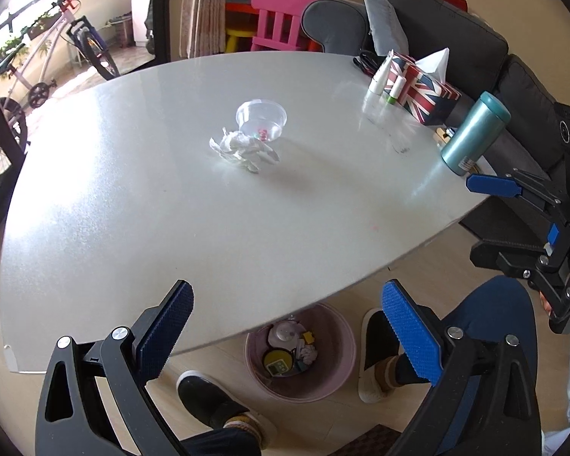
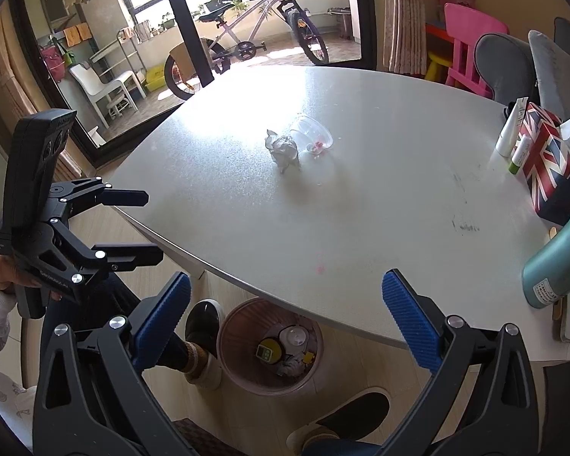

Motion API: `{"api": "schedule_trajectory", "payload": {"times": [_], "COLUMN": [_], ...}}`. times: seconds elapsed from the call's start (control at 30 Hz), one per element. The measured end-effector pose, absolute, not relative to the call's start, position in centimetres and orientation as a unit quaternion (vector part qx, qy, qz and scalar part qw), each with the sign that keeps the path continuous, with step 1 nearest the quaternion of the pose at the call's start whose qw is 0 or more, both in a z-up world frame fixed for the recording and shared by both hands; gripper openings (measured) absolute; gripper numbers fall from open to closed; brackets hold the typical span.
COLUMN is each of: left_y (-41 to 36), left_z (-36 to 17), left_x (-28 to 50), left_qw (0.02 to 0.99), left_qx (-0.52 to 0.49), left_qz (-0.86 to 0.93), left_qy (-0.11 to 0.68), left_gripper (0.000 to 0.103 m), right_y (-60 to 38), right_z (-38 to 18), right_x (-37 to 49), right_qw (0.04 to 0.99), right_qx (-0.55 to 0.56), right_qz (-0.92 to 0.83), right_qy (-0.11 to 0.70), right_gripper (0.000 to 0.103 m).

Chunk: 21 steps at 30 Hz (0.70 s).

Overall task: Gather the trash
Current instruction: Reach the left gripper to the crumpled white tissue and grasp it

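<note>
A crumpled white paper wad point(image 1: 243, 148) lies mid-table beside a clear plastic cup point(image 1: 261, 119) tipped on its side; both also show in the right wrist view, the wad point(image 2: 284, 150) and the cup point(image 2: 311, 133). A pink trash bin point(image 1: 325, 383) holding several discarded items stands on the floor under the table's near edge, also seen in the right wrist view point(image 2: 239, 364). My left gripper point(image 1: 287, 328) is open and empty, above the near edge. My right gripper point(image 2: 285, 323) is open and empty, also near that edge; it shows at the right of the left wrist view point(image 1: 486, 212).
On the white table point(image 1: 171, 228), at the right, stand a Union Jack tissue box point(image 1: 421, 87), small white tubes point(image 1: 380, 76) and a teal flask point(image 1: 475, 133). A grey sofa point(image 1: 456, 26), pink child chair point(image 1: 281, 19) and bicycle point(image 2: 254, 34) stand beyond. The person's feet flank the bin.
</note>
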<state>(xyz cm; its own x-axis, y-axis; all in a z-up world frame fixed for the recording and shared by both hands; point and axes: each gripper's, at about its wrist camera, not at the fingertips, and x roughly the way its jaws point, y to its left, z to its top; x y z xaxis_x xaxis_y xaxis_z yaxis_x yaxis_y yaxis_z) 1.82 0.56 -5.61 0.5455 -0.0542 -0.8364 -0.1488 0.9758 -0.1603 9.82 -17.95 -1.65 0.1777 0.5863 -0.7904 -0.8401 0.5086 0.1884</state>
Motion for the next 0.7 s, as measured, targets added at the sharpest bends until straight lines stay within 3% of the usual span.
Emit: {"api": "schedule_trajectory", "payload": {"times": [0.7], "left_y": [5.0], "left_z": [-5.7], "left_x": [11.4], "left_qw": [0.866], "left_qx": [-0.112], "left_qz": [0.036], "left_qy": [0.487], "left_gripper": [0.095], "right_y": [-16.5], "right_z": [-2.6], "right_x": [13.2], "right_qw": [0.757], "right_qx": [-0.143], "right_qz": [0.463], "right_qy": [0.439], "right_gripper": [0.099]}}
